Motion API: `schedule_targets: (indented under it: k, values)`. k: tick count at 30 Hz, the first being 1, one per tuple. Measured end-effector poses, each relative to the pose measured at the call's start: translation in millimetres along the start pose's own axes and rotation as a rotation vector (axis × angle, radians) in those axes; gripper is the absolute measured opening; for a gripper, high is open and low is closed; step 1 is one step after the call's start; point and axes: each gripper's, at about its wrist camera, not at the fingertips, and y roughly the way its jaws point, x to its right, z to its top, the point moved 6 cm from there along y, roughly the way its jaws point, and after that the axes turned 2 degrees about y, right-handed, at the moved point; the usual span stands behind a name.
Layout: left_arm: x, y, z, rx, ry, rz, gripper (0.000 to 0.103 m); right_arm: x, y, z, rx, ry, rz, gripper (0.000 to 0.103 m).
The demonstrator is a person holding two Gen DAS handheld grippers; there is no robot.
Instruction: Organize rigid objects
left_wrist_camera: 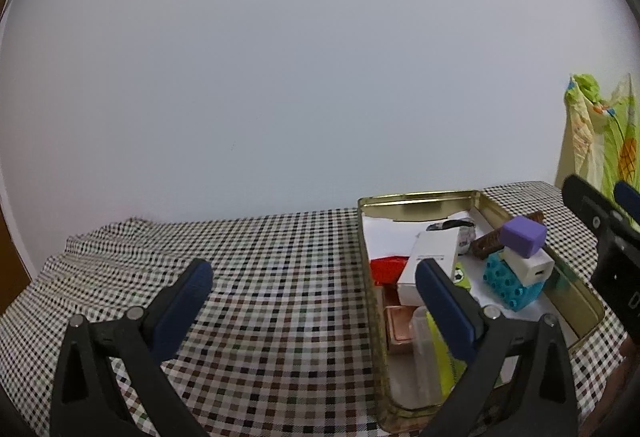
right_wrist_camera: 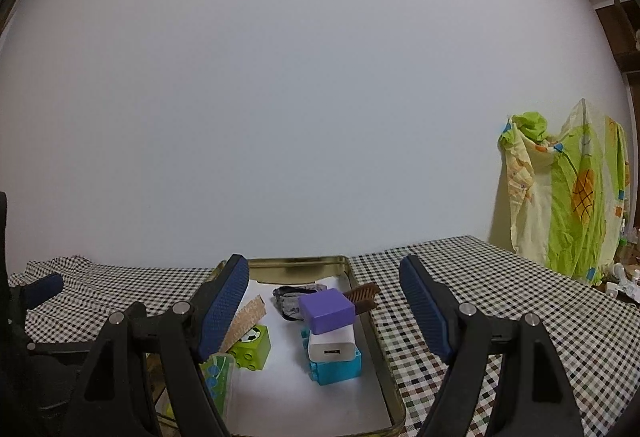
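A gold metal tin (left_wrist_camera: 366, 277) lies on the checked cloth and holds several small objects. At its right side a purple block (left_wrist_camera: 523, 235) tops a white charger (left_wrist_camera: 528, 265), which rests on a cyan brick (left_wrist_camera: 508, 285). A white box (left_wrist_camera: 430, 265), a red piece (left_wrist_camera: 386, 267) and a copper piece (left_wrist_camera: 398, 329) lie at its left. My left gripper (left_wrist_camera: 313, 269) is open over the cloth, left of the tin, with nothing between its fingers. My right gripper (right_wrist_camera: 323, 263) is open before the tin (right_wrist_camera: 376, 349), with the purple block (right_wrist_camera: 327, 309) beyond its fingers, untouched.
A brown comb (right_wrist_camera: 362, 295) leans on the tin's right wall and a green brick (right_wrist_camera: 252, 351) sits at its left. The checked cloth (left_wrist_camera: 260, 277) is rumpled at the far left. A yellow-green patterned sheet (right_wrist_camera: 568, 189) hangs past the table's right end.
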Motion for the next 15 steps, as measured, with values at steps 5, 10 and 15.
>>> schedule_targets:
  k: [5,10,15]
  values:
    - [-5.0,7.4,-3.9,-0.037,-0.028,0.005,0.103,4.0,2.4,-3.9,-0.037,0.018,0.0,0.08]
    - [-7.3,9.2,-4.9,-0.048,-0.035,0.01,0.103,4.5,-0.3,-4.6,-0.039,0.013,0.003,0.08]
    - [-6.7,8.9,-4.7,-0.046,-0.027,0.008,0.103,-0.5,-1.1,-6.7,-0.044,-0.004,0.009,0.08]
